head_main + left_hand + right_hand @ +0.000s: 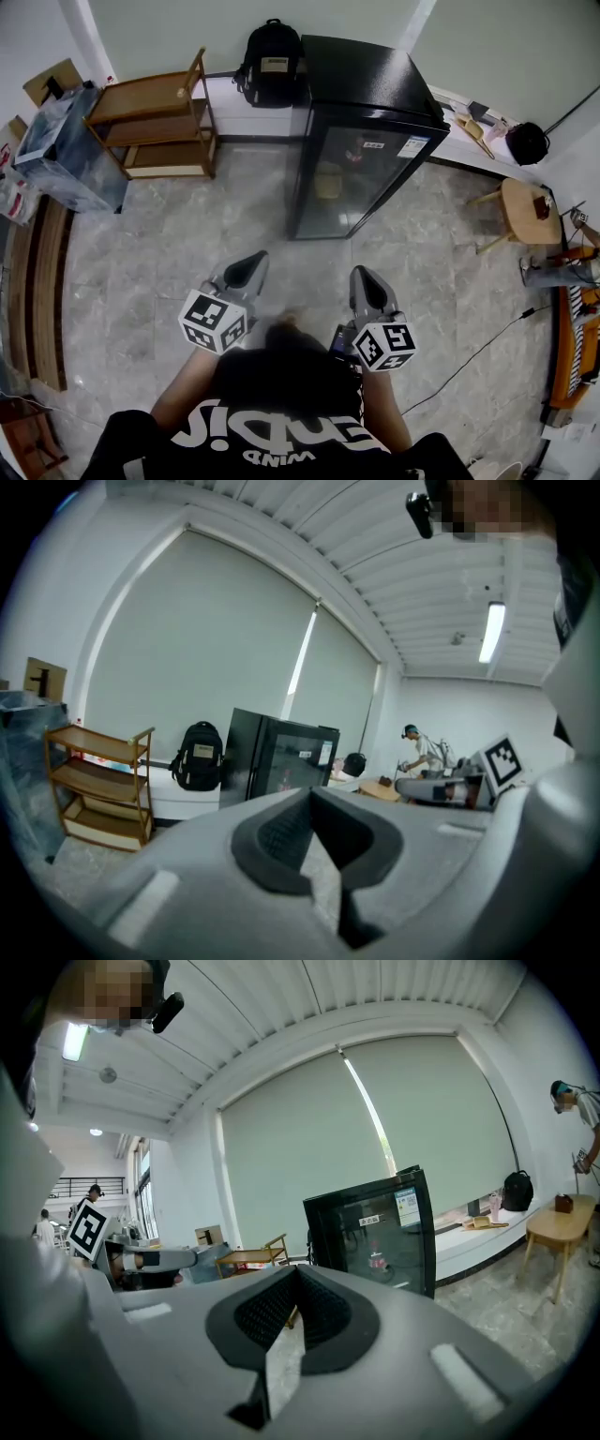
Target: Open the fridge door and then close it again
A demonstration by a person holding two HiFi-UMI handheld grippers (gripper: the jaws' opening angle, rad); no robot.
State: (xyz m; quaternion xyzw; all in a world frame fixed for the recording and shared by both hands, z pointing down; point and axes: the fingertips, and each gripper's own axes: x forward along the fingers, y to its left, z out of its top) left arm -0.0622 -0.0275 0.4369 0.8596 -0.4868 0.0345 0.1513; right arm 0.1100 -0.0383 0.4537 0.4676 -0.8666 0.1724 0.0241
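So the fridge (361,141) was a black one with a glass door (349,178), standing against the far wall at about 12 o'clock from the person, and the door looked fully shut. Well short of it, with bare floor (187,253) between, the left gripper (249,272) and right gripper (367,283) pointed its way. Both had their jaws closed together on nothing at all. I'd call this the approach step, opening not started yet. Next move probably needed a lot more closing in, then one set of jaws parting to catch the door's edge or handle. Couldn't make out which side the handle was on, tbh. Around the fridge: a backpack (272,61) at its 10 o'clock, a wooden shelf (155,117) at 9, a small round table (525,204) at 4.
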